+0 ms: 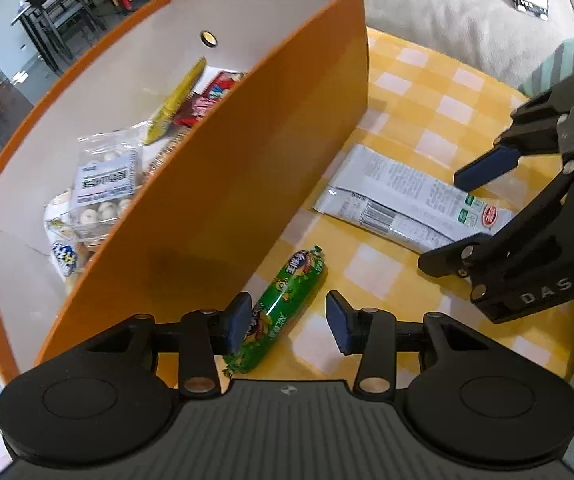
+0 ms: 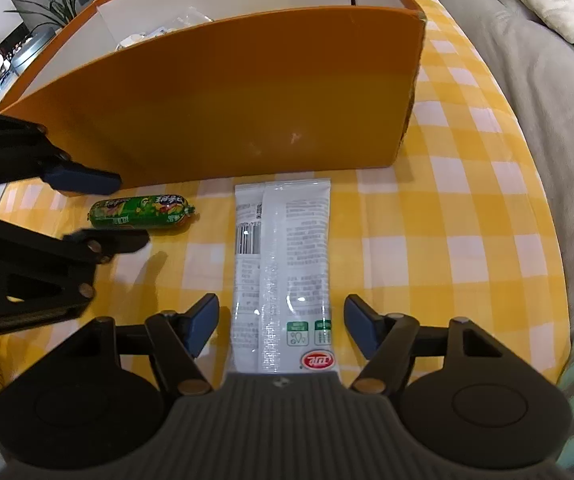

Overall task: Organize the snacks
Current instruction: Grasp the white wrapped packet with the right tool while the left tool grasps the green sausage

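Lying flat — white packet | long axis toward orange box

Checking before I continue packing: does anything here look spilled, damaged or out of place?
Nothing spilled or damaged. Two snacks lie outside the orange cardboard box on the yellow checked cloth: a green sausage stick and a white flat packet.

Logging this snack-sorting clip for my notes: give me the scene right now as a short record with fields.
surface: yellow checked cloth
container: orange box, snacks already inside
left out: green sausage; white packet, both lying on the cloth beside the box
left tongs: open, straddling the sausage's near end
right tongs: open, either side of the white packet
held: nothing
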`<control>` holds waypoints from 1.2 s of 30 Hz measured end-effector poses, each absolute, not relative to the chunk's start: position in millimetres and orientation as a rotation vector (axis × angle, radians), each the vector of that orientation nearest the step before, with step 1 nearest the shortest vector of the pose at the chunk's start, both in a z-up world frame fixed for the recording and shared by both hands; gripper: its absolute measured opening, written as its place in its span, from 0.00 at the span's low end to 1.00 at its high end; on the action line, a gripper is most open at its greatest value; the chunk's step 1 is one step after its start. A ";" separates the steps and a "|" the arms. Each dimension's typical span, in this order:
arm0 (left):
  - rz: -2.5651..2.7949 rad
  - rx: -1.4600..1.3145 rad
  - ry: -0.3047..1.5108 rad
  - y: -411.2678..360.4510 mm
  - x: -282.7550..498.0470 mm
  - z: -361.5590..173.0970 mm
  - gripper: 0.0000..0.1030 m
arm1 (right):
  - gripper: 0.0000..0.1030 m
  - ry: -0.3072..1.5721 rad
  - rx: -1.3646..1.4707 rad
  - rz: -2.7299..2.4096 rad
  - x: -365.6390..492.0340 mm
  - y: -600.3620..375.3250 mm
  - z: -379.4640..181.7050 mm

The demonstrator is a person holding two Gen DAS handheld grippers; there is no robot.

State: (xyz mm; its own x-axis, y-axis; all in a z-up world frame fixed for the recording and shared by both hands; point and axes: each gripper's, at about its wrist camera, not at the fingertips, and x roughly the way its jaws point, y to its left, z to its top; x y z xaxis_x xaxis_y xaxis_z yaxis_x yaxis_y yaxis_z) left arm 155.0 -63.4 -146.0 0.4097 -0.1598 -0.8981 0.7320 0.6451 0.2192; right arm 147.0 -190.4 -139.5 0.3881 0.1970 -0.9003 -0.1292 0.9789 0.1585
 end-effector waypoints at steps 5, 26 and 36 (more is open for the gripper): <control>-0.603 0.710 0.997 -68.9 158.8 -154.9 0.52 | 0.67 1.149 0.056 0.210 147.4 -189.5 -139.8; -0.418 0.310 1.252 -55.0 170.7 -160.0 0.43 | 0.72 1.133 -0.071 0.223 143.5 -171.4 -142.8; -0.329 0.221 1.161 -49.2 154.5 -158.8 0.27 | 0.81 1.101 -0.093 0.191 142.3 -172.3 -148.2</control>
